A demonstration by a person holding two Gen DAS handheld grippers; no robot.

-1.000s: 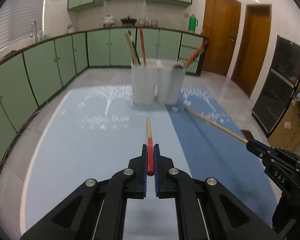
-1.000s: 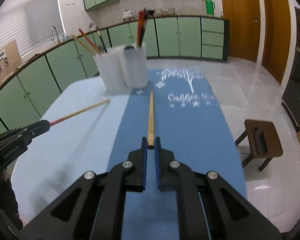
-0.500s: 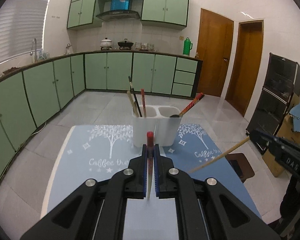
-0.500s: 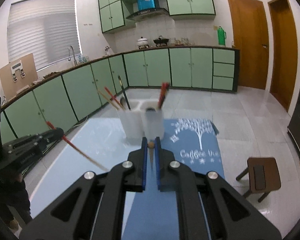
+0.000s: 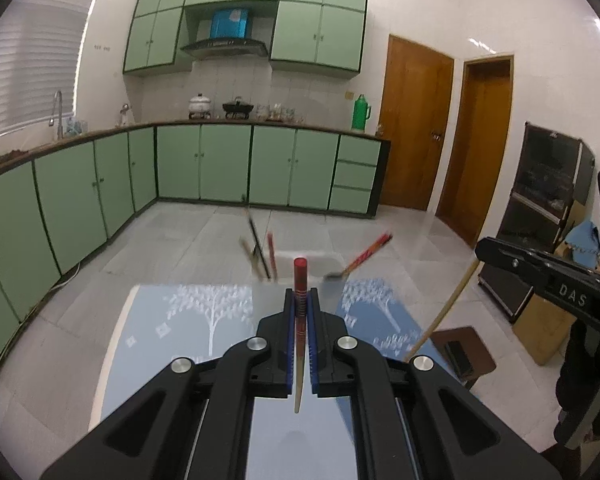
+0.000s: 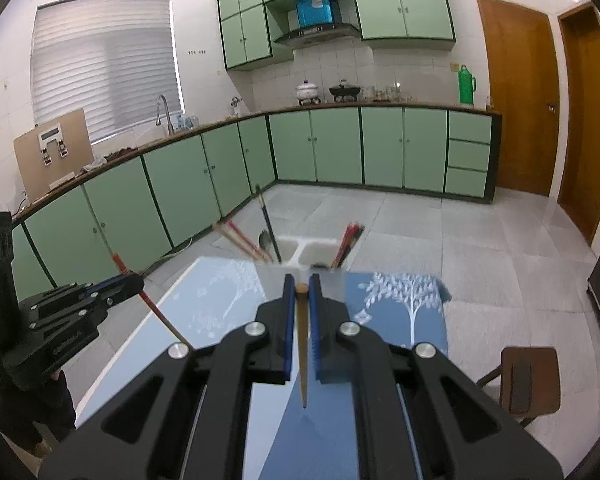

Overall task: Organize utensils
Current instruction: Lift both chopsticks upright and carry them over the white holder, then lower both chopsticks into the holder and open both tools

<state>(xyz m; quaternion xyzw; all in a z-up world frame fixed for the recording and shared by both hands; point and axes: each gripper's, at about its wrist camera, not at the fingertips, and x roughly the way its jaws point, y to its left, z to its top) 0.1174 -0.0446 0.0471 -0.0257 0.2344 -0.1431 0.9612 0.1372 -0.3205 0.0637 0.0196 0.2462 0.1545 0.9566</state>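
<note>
My left gripper (image 5: 300,300) is shut on a red-topped chopstick (image 5: 299,280) and holds it upright above the table, tip down. My right gripper (image 6: 300,286) is shut on a plain wooden chopstick (image 6: 302,344), also upright. A white two-compartment utensil holder (image 6: 306,250) stands at the table's far edge, just beyond both grippers. It holds several chopsticks (image 6: 244,240) and a spoon (image 5: 334,276). The right gripper (image 5: 540,276) shows at the right of the left wrist view. The left gripper (image 6: 80,304) shows at the left of the right wrist view.
The table carries a light blue mat (image 5: 172,332) and a darker blue mat (image 6: 412,320) with white tree prints. A brown stool (image 6: 530,376) stands right of the table. Green cabinets (image 5: 220,168) line the far walls.
Both grippers have lifted their chopsticks off the mats and turned them from flat to upright. They have moved closer to the utensil holder.
</note>
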